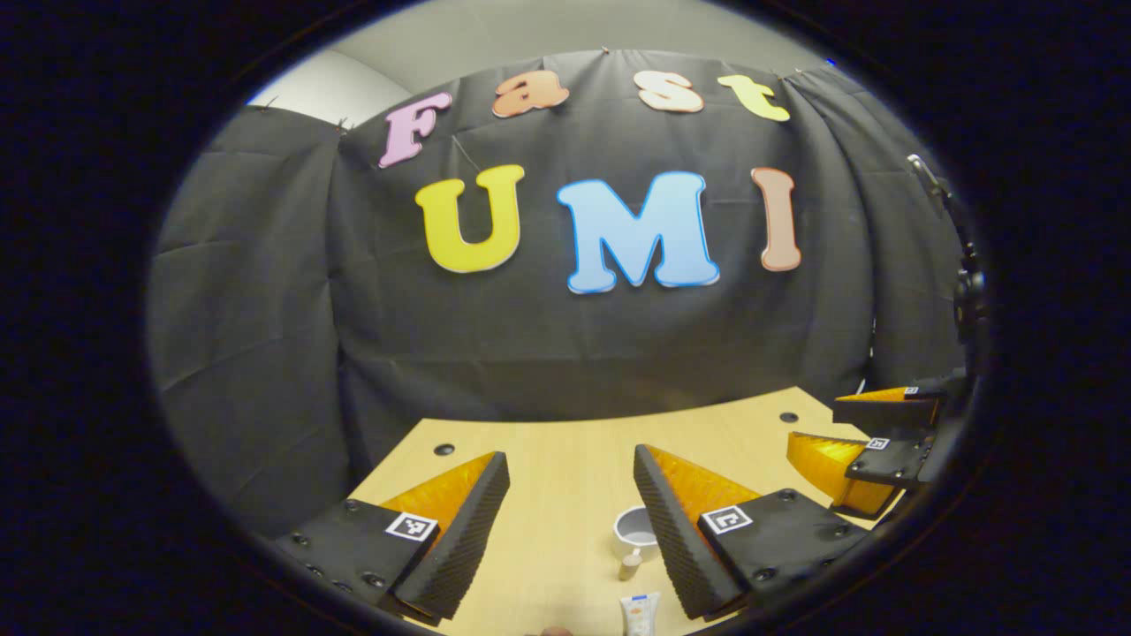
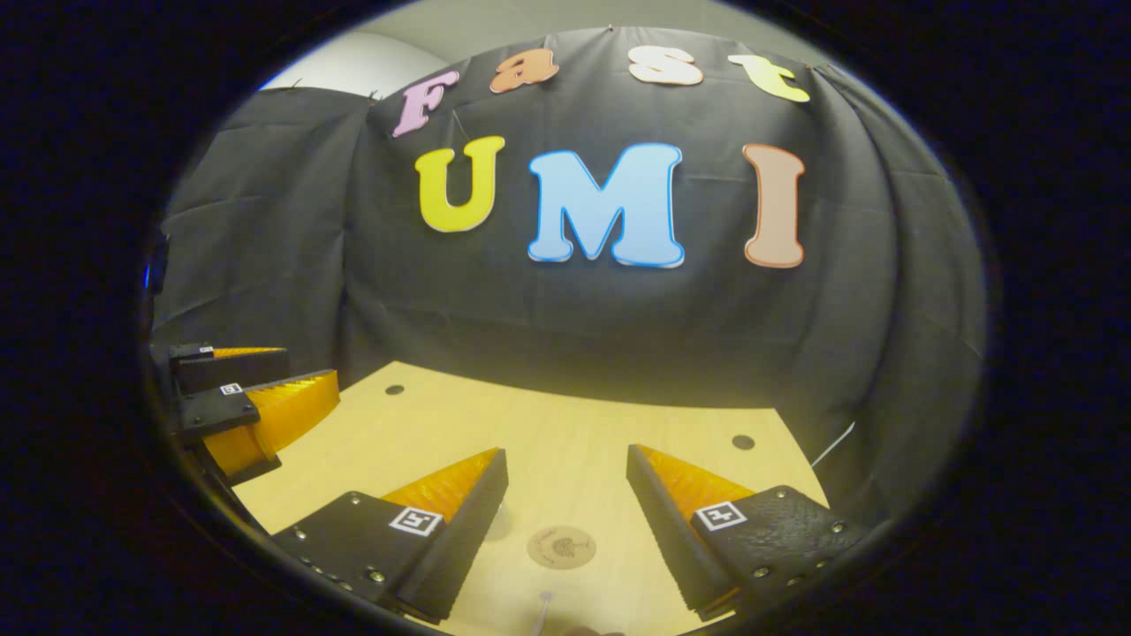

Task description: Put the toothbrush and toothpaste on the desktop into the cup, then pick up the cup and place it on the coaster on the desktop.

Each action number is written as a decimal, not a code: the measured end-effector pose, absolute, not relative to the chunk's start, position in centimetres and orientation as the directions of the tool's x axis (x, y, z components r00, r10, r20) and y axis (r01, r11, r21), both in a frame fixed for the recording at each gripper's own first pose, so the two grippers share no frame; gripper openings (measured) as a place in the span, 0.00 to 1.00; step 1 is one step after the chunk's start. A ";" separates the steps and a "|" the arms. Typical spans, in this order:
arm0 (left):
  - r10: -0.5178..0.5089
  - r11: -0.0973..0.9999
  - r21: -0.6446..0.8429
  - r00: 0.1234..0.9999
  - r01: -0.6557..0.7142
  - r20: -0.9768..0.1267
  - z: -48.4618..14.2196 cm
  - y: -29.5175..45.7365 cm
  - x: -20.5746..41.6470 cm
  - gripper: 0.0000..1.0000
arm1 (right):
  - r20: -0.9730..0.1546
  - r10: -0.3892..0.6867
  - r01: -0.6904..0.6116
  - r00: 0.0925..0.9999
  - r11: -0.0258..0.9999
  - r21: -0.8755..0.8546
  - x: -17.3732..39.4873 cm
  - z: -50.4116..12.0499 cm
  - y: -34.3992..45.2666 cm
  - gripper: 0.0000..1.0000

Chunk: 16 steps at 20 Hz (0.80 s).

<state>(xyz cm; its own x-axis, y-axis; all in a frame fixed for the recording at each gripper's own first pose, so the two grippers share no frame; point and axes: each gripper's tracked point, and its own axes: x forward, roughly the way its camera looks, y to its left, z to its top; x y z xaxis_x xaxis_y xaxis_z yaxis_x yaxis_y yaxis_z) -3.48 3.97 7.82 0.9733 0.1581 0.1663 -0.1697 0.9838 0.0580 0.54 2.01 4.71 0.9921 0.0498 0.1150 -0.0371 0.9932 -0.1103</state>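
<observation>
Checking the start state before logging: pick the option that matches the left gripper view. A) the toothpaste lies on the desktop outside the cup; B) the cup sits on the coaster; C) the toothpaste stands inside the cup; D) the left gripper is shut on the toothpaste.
A: the toothpaste lies on the bare desktop, nearer the camera than the white cup, while the left gripper hangs open above with nothing between its fingers.

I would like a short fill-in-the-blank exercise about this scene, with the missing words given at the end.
1. In the left gripper view, the white cup stands on the wooden ____.
2. The fingers of the left gripper are ____, with nothing between them.
3. In the right gripper view, the round coaster has ____ standing on it.
4. The toothpaste lies ____ the cup, not inside it.

Missing words: desktop; open; nothing; outside
</observation>
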 end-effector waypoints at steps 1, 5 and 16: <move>0.146 0.986 0.066 0.980 -0.156 0.133 6.4 3.7 -2.9 0.96 | 0.082 0.045 -0.036 0.996 0.993 -0.109 0.7 3.5 1.8 0.87; 0.109 0.990 0.090 0.994 -0.107 -0.009 0.1 2.5 -1.2 0.96 | -0.071 0.028 -0.035 0.997 0.995 -0.094 1.8 -2.4 0.9 0.89; 0.022 0.999 0.053 0.915 -0.001 -0.403 -13.4 -1.2 1.8 0.94 | -0.471 0.025 -0.040 0.882 0.999 -0.021 2.4 -15.7 -0.2 0.89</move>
